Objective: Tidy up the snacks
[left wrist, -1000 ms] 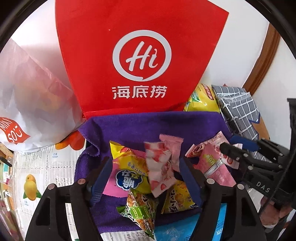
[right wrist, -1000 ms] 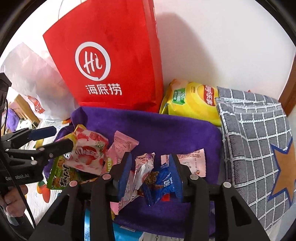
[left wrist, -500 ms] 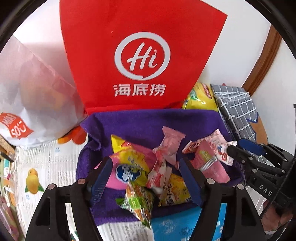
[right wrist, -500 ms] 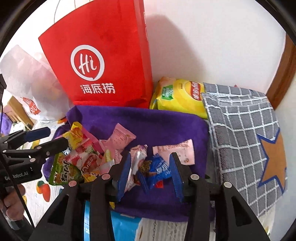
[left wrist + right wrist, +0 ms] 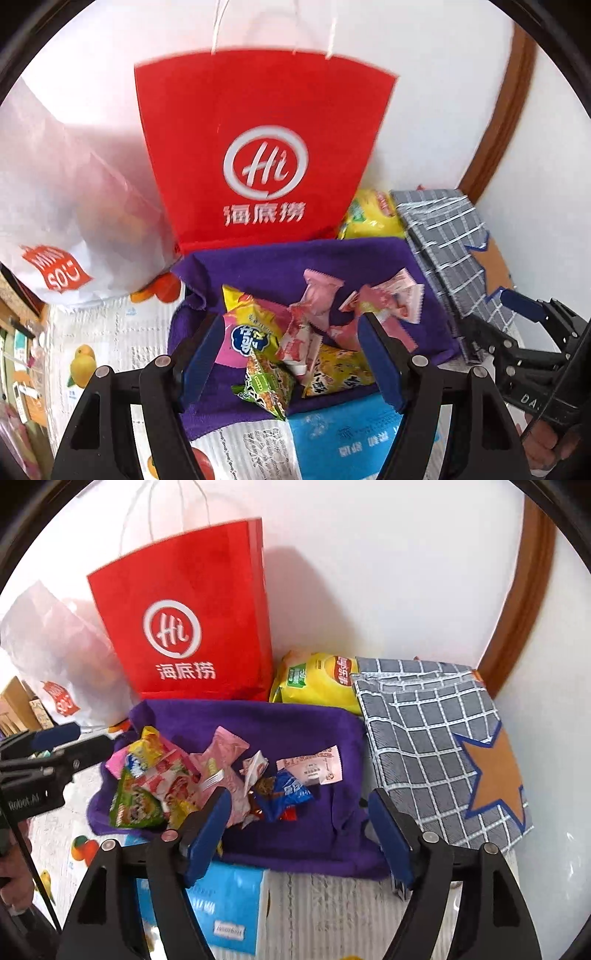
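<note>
A purple towel (image 5: 295, 731) lies spread on a printed table covering, holding a loose pile of small snack packets (image 5: 295, 332) toward its left and near side; a blue packet (image 5: 291, 792) sits at the right end of the pile with a pink flat sachet (image 5: 314, 766) just beyond it. The left gripper (image 5: 295, 354) hangs above the pile, jaws spread, grasping nothing; the right gripper (image 5: 299, 827) hovers over the towel's near edge, jaws wide apart and empty. Behind the towel stands a red paper bag (image 5: 195, 627); left of it a white plastic bag (image 5: 62, 206); right of it a yellow chip bag (image 5: 314, 681), then a grey checked cloth (image 5: 424, 731).
</note>
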Tool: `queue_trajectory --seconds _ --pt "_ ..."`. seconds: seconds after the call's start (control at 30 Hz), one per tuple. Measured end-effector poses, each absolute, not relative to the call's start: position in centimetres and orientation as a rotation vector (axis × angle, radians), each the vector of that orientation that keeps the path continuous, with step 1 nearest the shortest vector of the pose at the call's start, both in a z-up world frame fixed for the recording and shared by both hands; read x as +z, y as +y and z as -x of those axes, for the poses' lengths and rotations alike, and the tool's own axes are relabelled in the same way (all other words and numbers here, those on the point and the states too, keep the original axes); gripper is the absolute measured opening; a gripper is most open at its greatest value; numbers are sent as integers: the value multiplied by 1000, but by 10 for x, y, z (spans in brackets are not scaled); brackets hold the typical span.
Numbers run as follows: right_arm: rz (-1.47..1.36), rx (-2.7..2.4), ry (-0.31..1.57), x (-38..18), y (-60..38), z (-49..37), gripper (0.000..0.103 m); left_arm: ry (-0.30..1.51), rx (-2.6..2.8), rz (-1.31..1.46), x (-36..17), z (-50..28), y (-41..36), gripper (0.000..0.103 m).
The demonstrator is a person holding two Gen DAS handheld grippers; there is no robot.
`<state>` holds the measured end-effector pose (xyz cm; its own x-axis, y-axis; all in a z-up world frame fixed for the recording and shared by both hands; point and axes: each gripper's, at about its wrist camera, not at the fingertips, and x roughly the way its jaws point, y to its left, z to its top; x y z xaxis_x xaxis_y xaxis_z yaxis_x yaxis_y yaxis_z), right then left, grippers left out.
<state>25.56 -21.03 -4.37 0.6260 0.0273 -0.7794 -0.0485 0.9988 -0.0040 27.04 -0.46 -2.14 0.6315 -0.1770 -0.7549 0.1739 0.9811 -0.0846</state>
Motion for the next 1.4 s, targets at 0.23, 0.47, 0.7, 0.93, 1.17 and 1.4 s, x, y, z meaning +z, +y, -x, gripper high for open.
queue_trajectory --seconds 0.23,0.47,0.7,0.93,1.17,1.4 --pt "-13 58 827 -22 -214 -210 77 815 -171 1 -3 -229 -3 72" --pt "-18 84 752 -7 -214 -161 77 775 -123 -18 10 -173 -2 74" --pt "-44 87 734 0 -217 -108 77 713 -154 -16 22 -108 -12 81" --pt "-34 51 678 5 -224 -52 77 641 -154 -15 31 -53 -26 85" --pt "-57 61 653 6 -234 -6 96 604 -140 -19 33 -5 -41 86" --pt "-54 52 615 15 -241 36 97 585 -110 -23 35 30 -49 86"
